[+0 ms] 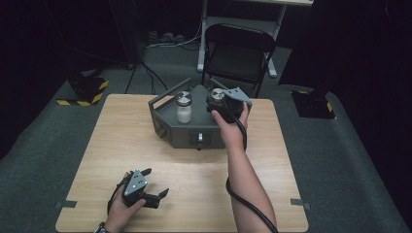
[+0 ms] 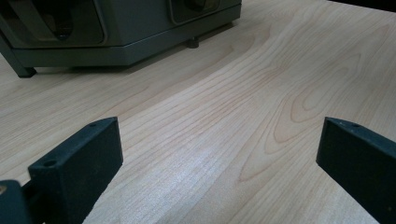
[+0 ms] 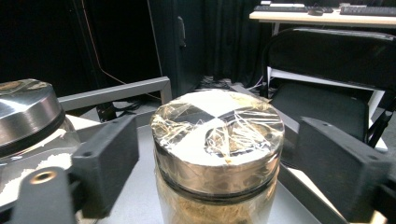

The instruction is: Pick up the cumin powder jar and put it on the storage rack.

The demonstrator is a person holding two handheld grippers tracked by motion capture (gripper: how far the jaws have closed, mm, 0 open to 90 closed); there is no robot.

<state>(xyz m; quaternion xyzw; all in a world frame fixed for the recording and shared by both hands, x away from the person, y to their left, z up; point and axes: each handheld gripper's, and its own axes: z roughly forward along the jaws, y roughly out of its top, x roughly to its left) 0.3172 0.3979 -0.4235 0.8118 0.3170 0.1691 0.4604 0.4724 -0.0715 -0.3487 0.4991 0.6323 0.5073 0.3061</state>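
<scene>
Wooden tabletop [image 1: 121, 145] bearing a grey angular stand [image 1: 170, 127]. On the stand, two metal-lidded jars: pale-filled jar [image 1: 183, 108] and straw-filled jar [image 3: 217, 154]. Right claw [image 3: 217, 163] straddles the latter, jaws parted, not touching. Left claw [image 1: 154, 186] rests open near the tabletop's front.

No writing, brand, label or number can be read anywhere in these views. The only sign-like markings are the yellow-and-black hazard stripes on the dark floor block [image 1: 87, 92] left of the bench and on the matching dark floor block [image 1: 315, 104] to its right.
</scene>
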